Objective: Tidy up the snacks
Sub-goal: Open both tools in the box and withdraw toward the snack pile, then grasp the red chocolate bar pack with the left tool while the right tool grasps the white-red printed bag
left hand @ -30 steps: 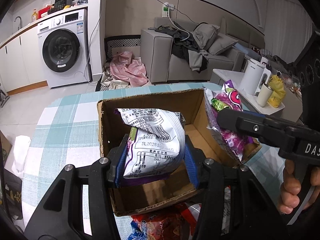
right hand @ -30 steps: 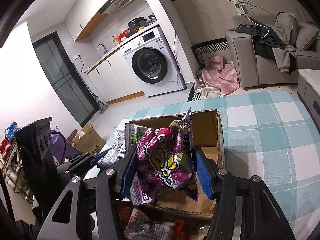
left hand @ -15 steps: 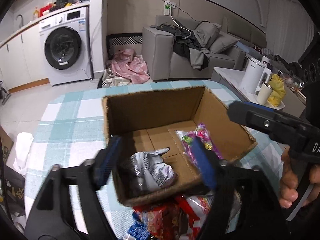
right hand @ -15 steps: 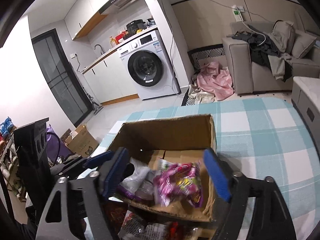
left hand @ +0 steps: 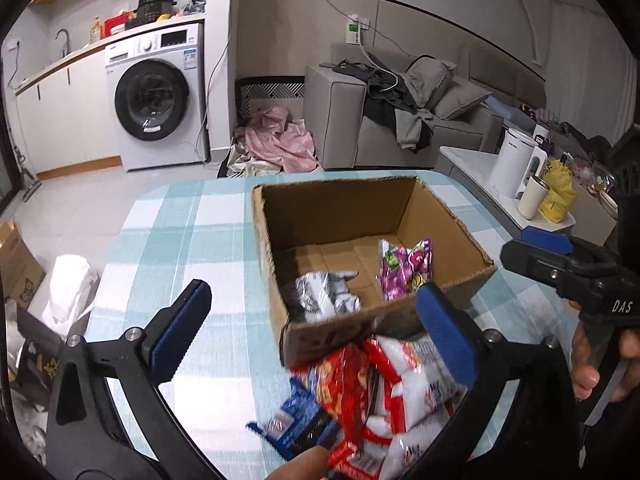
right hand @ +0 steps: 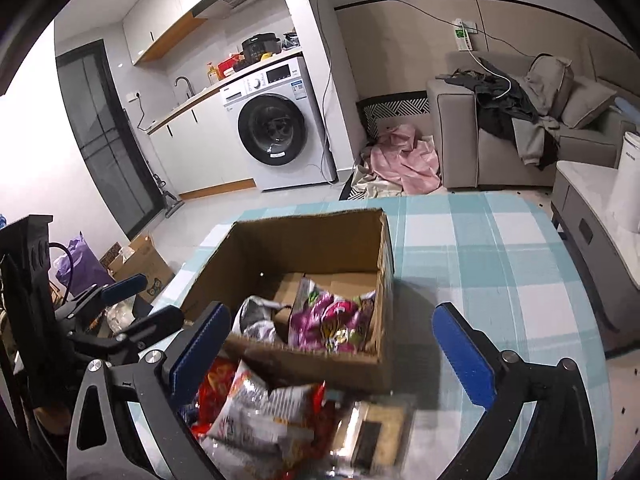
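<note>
Inside, crinkled silver packet (left hand: 326, 295) lies beside glossy purple packet (left hand: 405, 270).

Even, fairly dim indoor light fills both views, with no hard shadows. Strong fisheye bending curves the walls, and black vignette rings the corners. The snack packets (right hand: 260, 420) just beneath the right gripper (right hand: 332, 356) are motion-blurred; beyond it, the cardboard box (left hand: 340, 208) stays sharp.

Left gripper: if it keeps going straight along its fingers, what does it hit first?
Probably the near wall of the cardboard box, which sits dead ahead of the left gripper. Its jaws are opening, nothing between them. Depth is unclear; the red snack packets lie lower.
</note>
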`<state>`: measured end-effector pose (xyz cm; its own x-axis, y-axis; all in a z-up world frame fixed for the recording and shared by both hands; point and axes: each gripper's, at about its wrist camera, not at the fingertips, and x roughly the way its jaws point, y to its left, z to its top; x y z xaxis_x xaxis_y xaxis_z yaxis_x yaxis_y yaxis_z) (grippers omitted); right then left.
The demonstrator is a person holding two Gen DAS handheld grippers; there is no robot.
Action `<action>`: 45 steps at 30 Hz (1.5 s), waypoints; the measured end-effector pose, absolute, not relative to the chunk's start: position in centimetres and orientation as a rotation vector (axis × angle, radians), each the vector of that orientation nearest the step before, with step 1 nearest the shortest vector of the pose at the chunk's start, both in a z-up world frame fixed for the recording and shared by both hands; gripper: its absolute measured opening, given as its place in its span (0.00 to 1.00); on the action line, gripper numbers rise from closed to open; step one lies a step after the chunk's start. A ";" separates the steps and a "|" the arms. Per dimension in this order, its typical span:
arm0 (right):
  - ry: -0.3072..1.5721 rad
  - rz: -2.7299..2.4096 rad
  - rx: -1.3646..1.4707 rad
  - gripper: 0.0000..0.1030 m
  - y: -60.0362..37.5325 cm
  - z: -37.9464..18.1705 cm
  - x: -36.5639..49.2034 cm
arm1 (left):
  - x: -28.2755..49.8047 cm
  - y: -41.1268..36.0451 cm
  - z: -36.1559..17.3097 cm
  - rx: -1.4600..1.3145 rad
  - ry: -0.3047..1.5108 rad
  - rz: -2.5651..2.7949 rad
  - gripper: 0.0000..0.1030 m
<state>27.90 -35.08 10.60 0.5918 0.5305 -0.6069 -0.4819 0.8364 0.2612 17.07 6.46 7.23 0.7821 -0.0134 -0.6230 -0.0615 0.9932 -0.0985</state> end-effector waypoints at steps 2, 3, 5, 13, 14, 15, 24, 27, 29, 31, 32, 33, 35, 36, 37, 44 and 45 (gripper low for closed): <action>0.734 0.591 0.079 1.00 -35.5 10.5 27.4 | 16.0 6.5 7.1 -0.126 0.676 0.032 0.99; 0.736 0.586 0.079 1.00 -35.6 10.4 27.1 | 15.6 6.5 7.0 -0.127 0.679 0.035 0.99; 0.734 0.578 0.078 1.00 -36.0 10.3 26.6 | 15.0 6.5 6.9 -0.122 0.682 0.043 0.99; 0.759 0.588 0.070 1.00 -36.6 9.2 24.8 | 13.1 6.5 5.5 -0.135 0.697 0.048 0.99; 0.762 0.591 0.071 1.00 -36.7 9.0 24.5 | 12.9 6.3 5.2 -0.118 0.698 0.057 0.99; 0.767 0.592 0.070 1.00 -36.6 8.9 24.5 | 12.7 6.3 5.0 -0.112 0.698 0.062 0.99; 0.803 0.580 0.094 1.00 -37.8 7.3 23.3 | 10.8 6.5 2.8 -0.130 0.726 0.063 0.99; 0.818 0.569 0.088 1.00 -37.9 6.7 22.5 | 10.1 6.2 2.1 -0.108 0.747 0.055 0.99; 0.823 0.571 0.085 1.00 -38.0 6.4 21.8 | 9.3 5.8 1.9 -0.087 0.744 0.056 0.99; 0.827 0.565 0.078 1.00 -38.0 6.2 21.2 | 8.7 5.6 1.8 -0.072 0.745 0.058 0.99; 0.828 0.565 0.075 1.00 -38.0 6.1 20.8 | 8.3 5.6 1.7 -0.071 0.751 0.058 0.99; 0.831 0.565 0.073 1.00 -38.0 6.0 20.4 | 8.1 5.6 1.6 -0.072 0.756 0.058 0.99; 0.843 0.573 0.065 1.00 -37.8 5.7 19.7 | 7.5 5.7 1.3 -0.079 0.769 0.052 0.99; 0.847 0.574 0.061 1.00 -37.7 5.5 19.3 | 7.3 5.7 1.1 -0.078 0.773 0.047 0.99; 0.849 0.577 0.052 1.00 -37.5 5.3 18.9 | 7.0 5.6 1.1 -0.073 0.776 0.044 0.99; 0.874 0.582 0.023 1.00 -36.8 3.9 17.2 | 5.5 5.5 0.1 -0.048 0.793 0.021 0.99; 0.887 0.583 0.022 1.00 -36.7 3.6 17.0 | 5.5 5.5 -0.1 -0.051 0.801 0.016 0.99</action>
<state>16.98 -36.68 3.57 0.4878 0.4885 -0.7235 -0.4704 0.8452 0.2535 5.49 5.47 -0.10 0.6957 -0.0050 -0.7183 -0.0335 0.9987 -0.0394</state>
